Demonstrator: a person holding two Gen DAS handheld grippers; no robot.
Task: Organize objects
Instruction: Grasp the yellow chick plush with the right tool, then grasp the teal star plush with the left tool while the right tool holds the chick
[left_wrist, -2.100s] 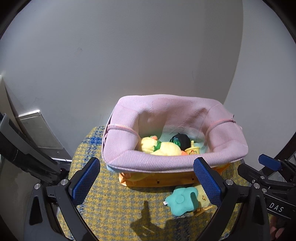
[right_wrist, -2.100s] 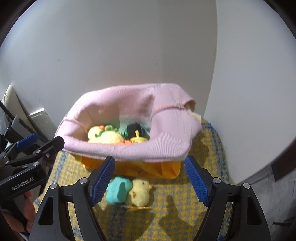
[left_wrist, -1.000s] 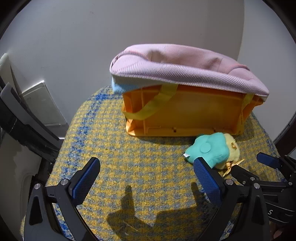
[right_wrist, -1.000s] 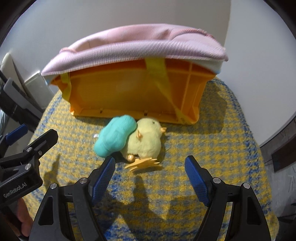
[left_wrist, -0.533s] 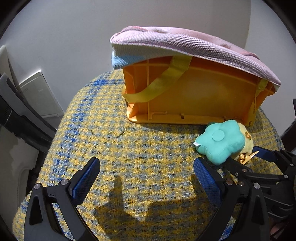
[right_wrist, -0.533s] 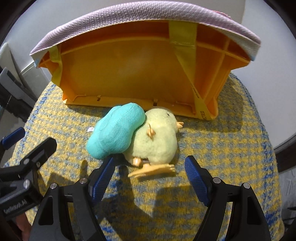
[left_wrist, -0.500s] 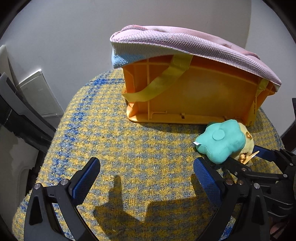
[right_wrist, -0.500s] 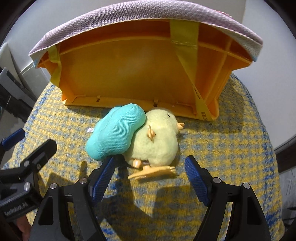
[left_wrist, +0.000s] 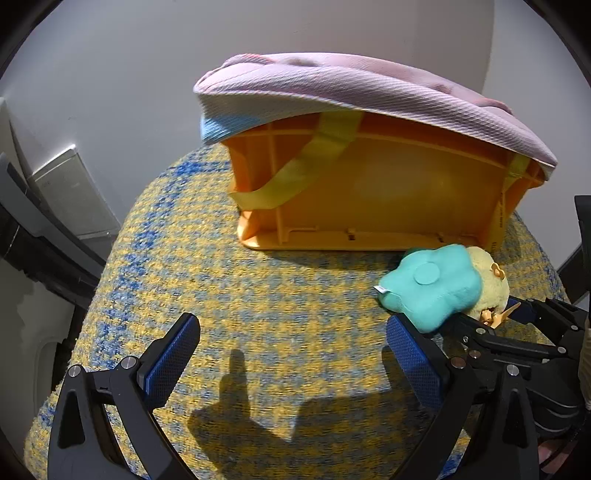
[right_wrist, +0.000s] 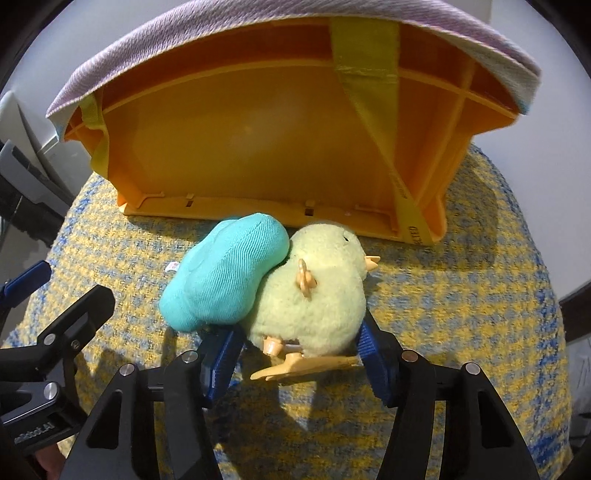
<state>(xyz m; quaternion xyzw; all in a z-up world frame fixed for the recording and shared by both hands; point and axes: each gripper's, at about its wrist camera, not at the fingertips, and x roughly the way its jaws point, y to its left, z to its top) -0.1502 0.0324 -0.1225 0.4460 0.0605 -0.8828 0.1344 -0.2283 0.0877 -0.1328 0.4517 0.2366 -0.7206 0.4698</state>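
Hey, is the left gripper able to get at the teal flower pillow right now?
Probably yes. The left tongs stand open with only bare cloth before them, and the teal flower pillow lies just beyond the right finger. But it leans on the yellow chick, which the right tongs straddle.

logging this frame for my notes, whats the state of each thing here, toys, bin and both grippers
yellow plush chick toy: lying on the checked cloth, between the right jaws.
teal flower-shaped plush cushion: leaning on the chick, not gripped.
orange plastic bin: upright on the cloth, pink knitted liner folded over its rim.
right gripper: jaws closed on the chick.
left gripper: jaws open, empty.
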